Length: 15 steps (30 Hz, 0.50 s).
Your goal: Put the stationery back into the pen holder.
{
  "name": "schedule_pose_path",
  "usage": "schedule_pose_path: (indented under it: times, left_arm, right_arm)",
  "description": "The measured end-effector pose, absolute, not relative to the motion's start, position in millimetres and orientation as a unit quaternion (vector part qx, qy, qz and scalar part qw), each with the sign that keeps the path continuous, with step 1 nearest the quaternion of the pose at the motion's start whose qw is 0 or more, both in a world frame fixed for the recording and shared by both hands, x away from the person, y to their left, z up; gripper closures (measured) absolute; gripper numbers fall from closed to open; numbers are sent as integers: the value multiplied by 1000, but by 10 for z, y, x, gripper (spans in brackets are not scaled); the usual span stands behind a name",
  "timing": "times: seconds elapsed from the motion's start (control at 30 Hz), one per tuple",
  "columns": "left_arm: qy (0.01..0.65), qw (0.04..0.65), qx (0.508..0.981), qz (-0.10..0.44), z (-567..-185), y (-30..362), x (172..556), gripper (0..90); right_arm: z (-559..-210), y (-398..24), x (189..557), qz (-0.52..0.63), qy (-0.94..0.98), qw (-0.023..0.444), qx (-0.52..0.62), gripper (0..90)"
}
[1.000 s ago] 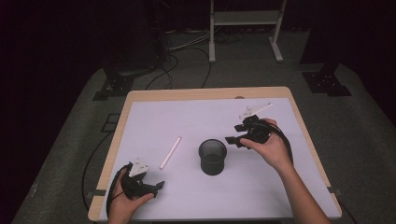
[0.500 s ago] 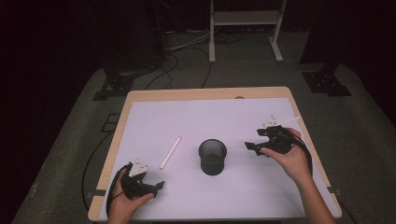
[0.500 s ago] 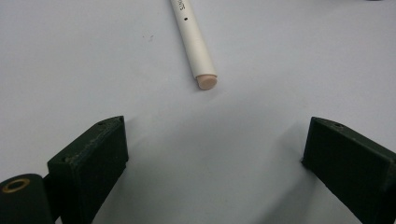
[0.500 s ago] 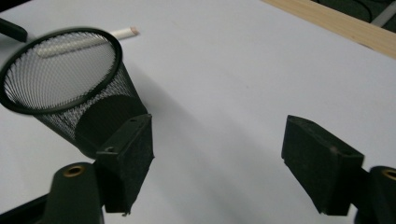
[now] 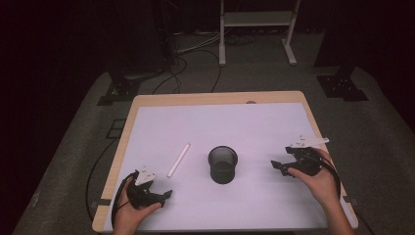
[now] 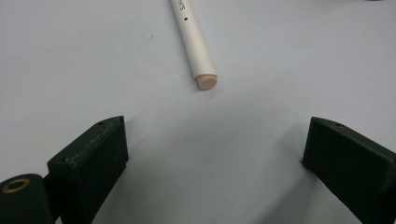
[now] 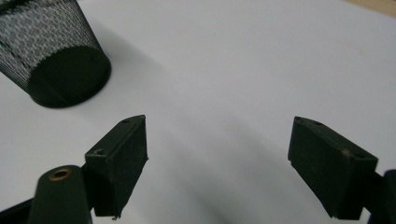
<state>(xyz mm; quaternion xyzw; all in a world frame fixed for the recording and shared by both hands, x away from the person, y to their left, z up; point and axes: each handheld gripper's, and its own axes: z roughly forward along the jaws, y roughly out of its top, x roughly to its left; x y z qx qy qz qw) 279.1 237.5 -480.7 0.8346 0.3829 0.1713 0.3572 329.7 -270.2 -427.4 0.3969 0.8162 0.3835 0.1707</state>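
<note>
Fingers wide on both grippers, nothing between: left gripper [image 5: 164, 194] near white pen [image 5: 178, 159], right gripper [image 5: 277, 165] beside mesh cup [image 5: 222, 164].

I see a black wire-mesh metal cup [image 5: 222, 165], a smooth matt white plastic marker [image 5: 178, 160], and a matt white sheet [image 5: 244, 127] over the bench's [image 5: 215, 98] pale wood.

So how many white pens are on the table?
1. The white pen lies flat on the white table cover, left of the black mesh cup. I cannot see inside the cup, so another could hide there.
</note>
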Motion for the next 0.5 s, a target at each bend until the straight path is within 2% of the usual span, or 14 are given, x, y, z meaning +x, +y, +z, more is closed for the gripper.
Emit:
schedule_pose_path:
  times: [0.2,0.5]
  left_arm:
    - [383,357,835,171,-4805,2373,2792,55]
    - [381,355,836,172,-4803,2373,2794,55]
  right_arm:
    - [-4476,-2812,3208,377,810,172,416,193]
    - [-4706,-2844,3085,348,816,199,417,195]
